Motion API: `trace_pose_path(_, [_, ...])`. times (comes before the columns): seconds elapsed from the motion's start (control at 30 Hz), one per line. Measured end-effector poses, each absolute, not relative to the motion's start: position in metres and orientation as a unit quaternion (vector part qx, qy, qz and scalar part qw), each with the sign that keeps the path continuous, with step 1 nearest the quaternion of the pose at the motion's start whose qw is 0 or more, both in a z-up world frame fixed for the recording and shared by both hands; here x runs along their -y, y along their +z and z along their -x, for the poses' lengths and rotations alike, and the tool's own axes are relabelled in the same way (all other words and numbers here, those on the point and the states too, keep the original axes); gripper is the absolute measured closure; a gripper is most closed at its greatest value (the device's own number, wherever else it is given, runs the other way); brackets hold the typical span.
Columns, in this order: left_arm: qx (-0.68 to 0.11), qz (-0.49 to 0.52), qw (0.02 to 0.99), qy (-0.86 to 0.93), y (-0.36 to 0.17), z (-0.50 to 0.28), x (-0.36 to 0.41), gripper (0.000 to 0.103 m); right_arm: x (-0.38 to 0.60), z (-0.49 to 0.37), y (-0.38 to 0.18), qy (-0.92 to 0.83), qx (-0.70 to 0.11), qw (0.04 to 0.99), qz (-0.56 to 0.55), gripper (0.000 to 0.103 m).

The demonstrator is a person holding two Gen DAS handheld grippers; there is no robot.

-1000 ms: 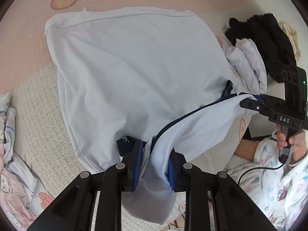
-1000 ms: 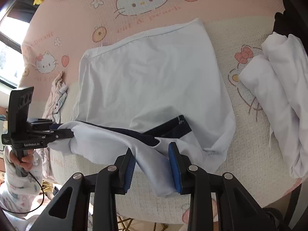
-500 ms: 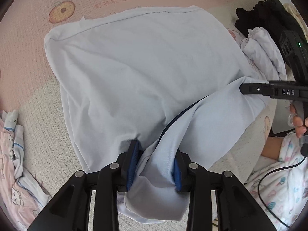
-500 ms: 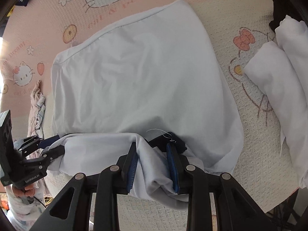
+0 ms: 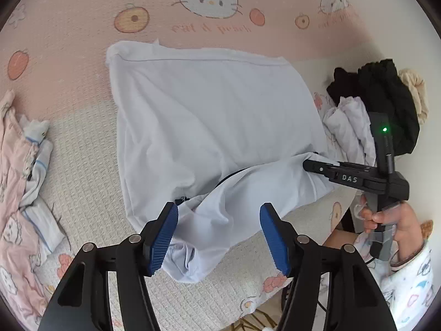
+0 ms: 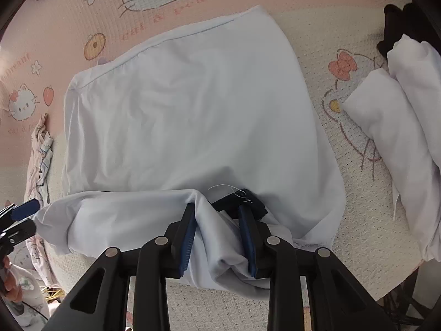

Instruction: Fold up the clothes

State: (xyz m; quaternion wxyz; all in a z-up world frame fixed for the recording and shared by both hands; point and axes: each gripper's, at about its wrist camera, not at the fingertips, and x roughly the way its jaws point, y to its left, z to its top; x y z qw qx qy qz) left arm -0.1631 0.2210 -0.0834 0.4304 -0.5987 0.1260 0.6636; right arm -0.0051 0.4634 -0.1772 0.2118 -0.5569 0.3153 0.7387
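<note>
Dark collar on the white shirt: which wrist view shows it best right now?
Right wrist view: the dark collar sits exposed just beyond the right gripper, which clamps the white shirt. The left wrist view shows only a thin dark edge.

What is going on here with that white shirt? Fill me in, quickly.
A person is folding a pale shirt spread on a cartoon-print blanket, using handheld tongs in each hand. The near edge has been turned over onto the body. The left tongs have just been opening and no longer press the cloth, which lies loose between the blue pads. The right tongs are shut on a bunch of the folded edge. Other folded white clothes sit to the side.
</note>
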Motion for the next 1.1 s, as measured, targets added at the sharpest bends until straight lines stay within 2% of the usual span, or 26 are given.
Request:
trace_pose_path(0.37, [-0.045, 0.575, 0.400, 0.712, -0.093, 0.134, -0.208, 0.044, -0.462, 0.009, -0.181, 0.739, -0.317, 0.216, 0.553, 0.074])
trace_pose_path(0.47, [-0.062, 0.552, 0.403, 0.728, -0.094, 0.122, -0.216, 0.044, -0.462, 0.008, -0.181, 0.742, -0.321, 0.214, 0.548, 0.074])
trace_pose_path(0.63, [-0.154, 0.511, 0.395, 0.748, -0.101, 0.104, -0.231, 0.044, -0.467, -0.002, -0.183, 0.748, -0.352, 0.210, 0.523, 0.074])
trace_pose_path(0.8, [-0.173, 0.502, 0.377, 0.759, -0.108, 0.107, -0.232, 0.044, -0.461, 0.000, -0.181, 0.756, -0.329, 0.217, 0.523, 0.073])
trace_pose_path(0.83, [-0.170, 0.501, 0.364, 0.766, -0.110, 0.110, -0.231, 0.044, -0.460, 0.000, -0.182, 0.757, -0.326, 0.217, 0.524, 0.072])
trace_pose_path(0.9, [-0.155, 0.502, 0.366, 0.768, -0.112, 0.116, -0.227, 0.051, -0.458, 0.001, -0.179, 0.766, -0.311, 0.211, 0.522, 0.069])
trace_pose_path(0.93, [-0.152, 0.503, 0.367, 0.768, -0.114, 0.119, -0.226, 0.061, -0.456, 0.001, -0.176, 0.773, -0.298, 0.208, 0.519, 0.067])
trace_pose_path(0.97, [-0.153, 0.504, 0.365, 0.768, -0.115, 0.122, -0.226, 0.065, -0.455, -0.001, -0.172, 0.779, -0.288, 0.207, 0.517, 0.063])
trace_pose_path(1.1, [-0.159, 0.511, 0.356, 0.766, -0.121, 0.131, -0.224, 0.068, -0.453, -0.011, -0.152, 0.795, -0.260, 0.216, 0.503, 0.041])
